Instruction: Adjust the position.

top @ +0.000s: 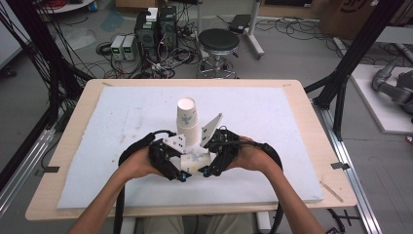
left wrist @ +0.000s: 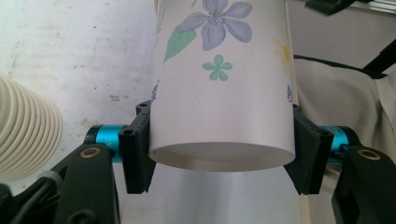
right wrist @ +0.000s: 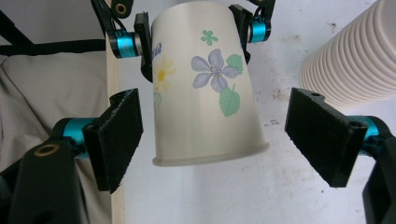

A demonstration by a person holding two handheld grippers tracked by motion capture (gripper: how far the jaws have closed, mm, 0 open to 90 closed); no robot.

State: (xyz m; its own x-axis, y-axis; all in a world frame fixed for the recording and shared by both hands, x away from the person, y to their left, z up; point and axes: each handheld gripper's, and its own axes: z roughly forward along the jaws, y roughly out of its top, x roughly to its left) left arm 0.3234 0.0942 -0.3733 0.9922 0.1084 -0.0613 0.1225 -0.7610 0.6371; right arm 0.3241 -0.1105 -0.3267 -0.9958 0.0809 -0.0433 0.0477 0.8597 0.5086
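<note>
Stack of cups (top: 187, 118) stands behind the flowered cup (left wrist: 223, 88), clamped by left gripper (left wrist: 223, 158); right gripper (right wrist: 224, 135) gapes around it.

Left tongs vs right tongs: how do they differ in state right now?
1. The left tongs are shut on the flowered paper cup, pads pressing both sides near its closed end; the right tongs are open, pads standing apart from the cup near its rim.
2. The left tongs carry the cup alone; the right tongs carry nothing.

Shared: both have black pads and blue fittings, and both bracket the same cup from opposite ends, beside the cup stack.
</note>
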